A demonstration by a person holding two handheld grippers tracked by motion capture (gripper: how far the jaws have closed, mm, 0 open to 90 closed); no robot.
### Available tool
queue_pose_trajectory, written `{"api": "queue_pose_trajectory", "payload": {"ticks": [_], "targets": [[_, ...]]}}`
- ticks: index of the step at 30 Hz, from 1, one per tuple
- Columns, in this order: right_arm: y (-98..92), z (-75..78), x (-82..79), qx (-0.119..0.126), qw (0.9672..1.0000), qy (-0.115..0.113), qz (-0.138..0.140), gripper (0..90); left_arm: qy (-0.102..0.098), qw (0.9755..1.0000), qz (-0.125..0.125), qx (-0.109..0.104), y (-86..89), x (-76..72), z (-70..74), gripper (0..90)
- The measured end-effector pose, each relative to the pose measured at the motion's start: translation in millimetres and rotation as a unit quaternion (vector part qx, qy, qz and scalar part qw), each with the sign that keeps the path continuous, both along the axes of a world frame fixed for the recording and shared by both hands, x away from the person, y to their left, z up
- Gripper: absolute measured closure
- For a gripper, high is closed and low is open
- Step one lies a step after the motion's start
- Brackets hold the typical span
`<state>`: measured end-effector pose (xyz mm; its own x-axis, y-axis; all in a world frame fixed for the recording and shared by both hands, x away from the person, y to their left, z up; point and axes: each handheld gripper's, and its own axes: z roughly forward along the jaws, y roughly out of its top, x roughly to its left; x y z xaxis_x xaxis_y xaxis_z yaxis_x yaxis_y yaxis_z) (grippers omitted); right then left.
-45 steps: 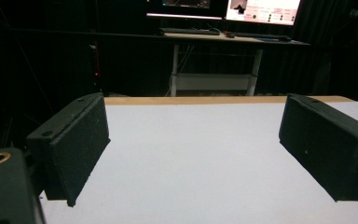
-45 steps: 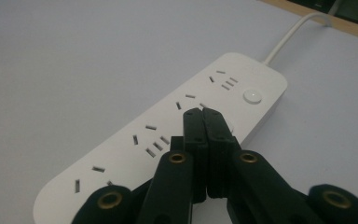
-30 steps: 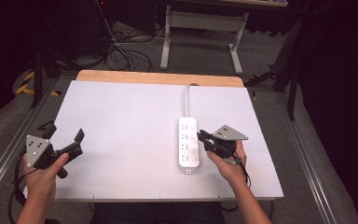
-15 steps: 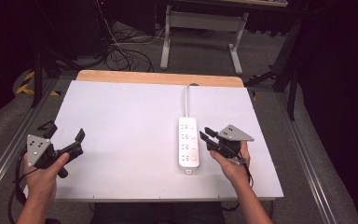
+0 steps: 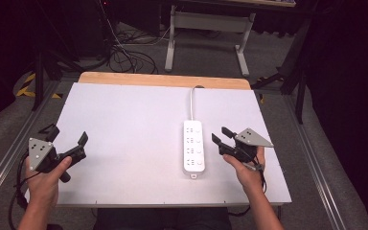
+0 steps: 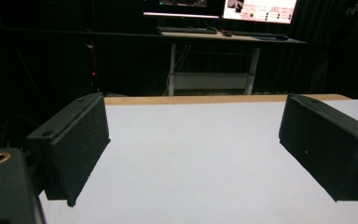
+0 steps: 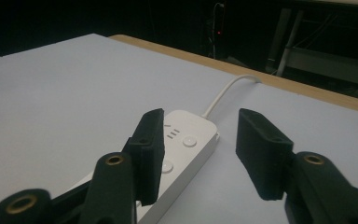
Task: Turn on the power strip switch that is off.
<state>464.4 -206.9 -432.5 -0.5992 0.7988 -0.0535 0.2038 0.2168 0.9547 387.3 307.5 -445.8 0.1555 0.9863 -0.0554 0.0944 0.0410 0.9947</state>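
Worktop: bare white surface left of power strip.
Right tool: just beside strip's right edge, jaws just opening, holding nothing.
Left tool: near left edge, jaws wide, holding nothing.

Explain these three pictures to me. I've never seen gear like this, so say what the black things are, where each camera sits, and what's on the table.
A person sits at a white table and holds a hand tool in each hand: a gripper with two black jaws. The high view looks down from above; the left gripper is at its left, the right gripper at its right. The other two pictures come from cameras riding on the grippers, looking along their jaws. On the table lies a white power strip, its cord running to the far edge. Nothing is held. The left gripper's jaws stand wide open over bare table. The right gripper's jaws have just been opening; they point at the strip, with nothing between them.
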Motion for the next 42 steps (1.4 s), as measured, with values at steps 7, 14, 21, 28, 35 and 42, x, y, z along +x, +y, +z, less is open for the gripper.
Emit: {"api": "queue_pose_trajectory", "payload": {"ticks": [7, 14, 21, 28, 35, 42], "targets": [[-6.8, 2.9, -2.0, 0.011, 0.9999, -0.009, -0.002, 51.7, 0.0, 1.0, 0.0, 0.0, -0.3, 0.1, 0.1, 9.1], [-13.6, 5.5, -4.6, 0.024, 0.9994, -0.027, -0.003, 47.1, 0.0, 1.0, -0.001, -0.002, 0.3, -0.1, 0.1, 9.1], [-23.0, 8.2, -9.0, 0.044, 0.9974, -0.056, -0.002, 42.7, 0.0, 1.0, -0.001, -0.002, 0.2, -0.2, 0.1, 9.1], [-32.9, 4.6, -8.6, 0.054, 0.9954, -0.07, 0.037, 1.8, 0.001, 1.0, 0.001, -0.002, 0.9, -0.4, 0.2, 9.1], [-34.2, 1.6, -7.1, 0.07, 0.9948, -0.07, 0.025, 1.6, 0.0, 1.0, 0.001, -0.002, 0.9, -0.1, 0.2, 9.1], [-37.5, 0.8, -6.5, 0.081, 0.9942, -0.07, 0.013, 2.2, 0.0, 1.0, 0.001, -0.002, 0.8, 0.0, 0.1, 9.1]]}}
